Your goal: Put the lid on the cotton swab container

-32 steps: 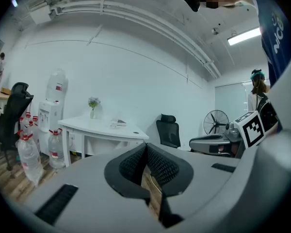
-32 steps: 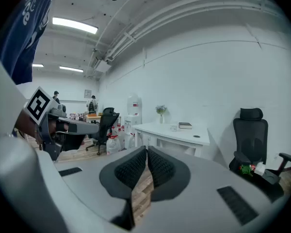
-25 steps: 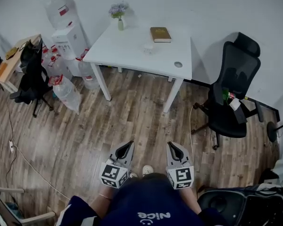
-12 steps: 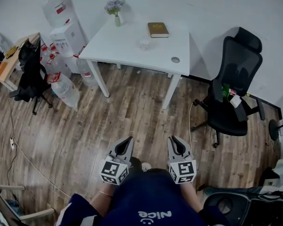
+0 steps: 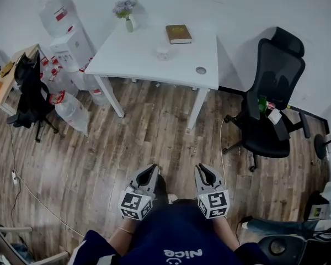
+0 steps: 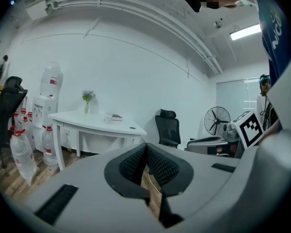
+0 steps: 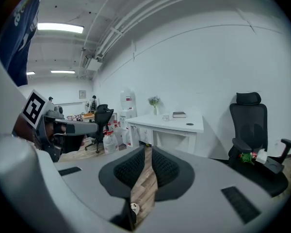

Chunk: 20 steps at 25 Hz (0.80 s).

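Evidently, only the viewpoint has been shifted in the last second: the table (image 5: 127, 59) has been carried slightly toward the upper left of the head view. The left gripper (image 5: 152, 169) and right gripper (image 5: 200, 169) are kept low at bottom centre, jaws pressed together on nothing. The container (image 5: 163, 52) is seen on the table, well apart from both; no separate lid can be made out, so the approach is judged unfinished.

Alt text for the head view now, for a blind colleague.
The left gripper and right gripper are shut and empty, held close to the person above the wood floor. Ahead stands a white table with a small pale container, a book and a flower vase; a black office chair at right.
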Available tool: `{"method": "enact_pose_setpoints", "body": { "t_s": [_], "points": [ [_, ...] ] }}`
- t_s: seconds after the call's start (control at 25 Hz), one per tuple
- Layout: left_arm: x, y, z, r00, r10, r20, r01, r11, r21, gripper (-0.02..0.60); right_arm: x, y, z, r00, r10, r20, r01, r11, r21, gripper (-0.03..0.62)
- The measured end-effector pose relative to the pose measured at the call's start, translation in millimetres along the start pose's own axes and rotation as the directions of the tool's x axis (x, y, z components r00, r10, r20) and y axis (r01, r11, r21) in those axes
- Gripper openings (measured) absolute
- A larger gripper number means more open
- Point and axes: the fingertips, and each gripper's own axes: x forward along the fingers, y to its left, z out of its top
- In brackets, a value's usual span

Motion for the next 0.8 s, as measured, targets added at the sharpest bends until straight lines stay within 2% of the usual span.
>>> {"method": "enact_pose_setpoints", "body": {
  "t_s": [0.24,0.52,0.64,0.8],
  "points": [
    [40.4,31.7,9.9,0.998,-0.049,-0.034,0.050,0.998,0.032,0.020,41.7,-25.8,6.4,0.998,-0.058,-0.023,0.060,0.997,0.050,0.057],
    [95.6,102.6,35.2,0.997,-0.066,-0.032,0.067,0.998,0.005,0.020,110.8,-27.3,25.8,0.997,-0.049,-0.055,0.051,0.998,0.043,0.057],
    [124.0,128.8,48.6,0.995,-0.098,-0.033,0.099,0.995,0.032,0.020,142.5,-36.3,37.4,0.995,-0.071,-0.066,0.074,0.996,0.049,0.057],
    [149.6,163.2,66.0,0.991,-0.129,-0.030,0.131,0.990,0.059,0.020,184.2,-41.5,62.5,0.994,-0.107,-0.036,0.109,0.992,0.064,0.057]
  ]
}}
